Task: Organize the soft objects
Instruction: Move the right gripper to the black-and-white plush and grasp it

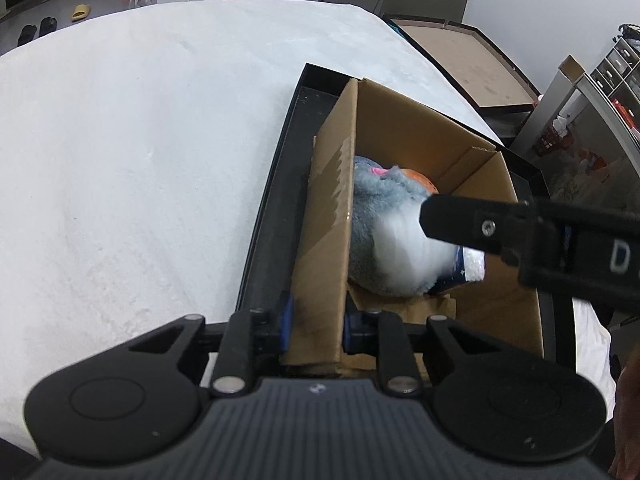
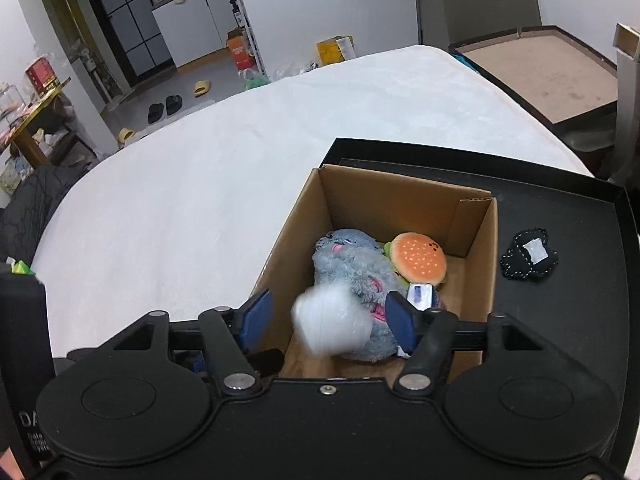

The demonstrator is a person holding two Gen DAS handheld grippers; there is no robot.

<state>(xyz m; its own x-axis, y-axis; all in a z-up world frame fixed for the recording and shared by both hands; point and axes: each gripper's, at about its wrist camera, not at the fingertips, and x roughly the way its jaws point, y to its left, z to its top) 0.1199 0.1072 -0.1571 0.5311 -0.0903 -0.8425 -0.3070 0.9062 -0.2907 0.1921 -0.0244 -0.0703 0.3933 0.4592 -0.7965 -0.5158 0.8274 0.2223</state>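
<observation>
The left hand-held gripper [image 1: 316, 328] pinches the near wall of the brown cardboard box [image 1: 324, 216]; the right hand-held gripper [image 2: 326, 318], jaws parted, hovers over a blurred white fluffy ball [image 2: 330, 320] above the box; it may bounce off the grey plush toy [image 2: 356, 268] and out.

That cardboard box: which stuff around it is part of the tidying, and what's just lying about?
Part of the job:
cardboard box
grey plush
burger plush
white fluffy item
black pouch
black tray

Just lying about:
slippers
yellow carton
</observation>
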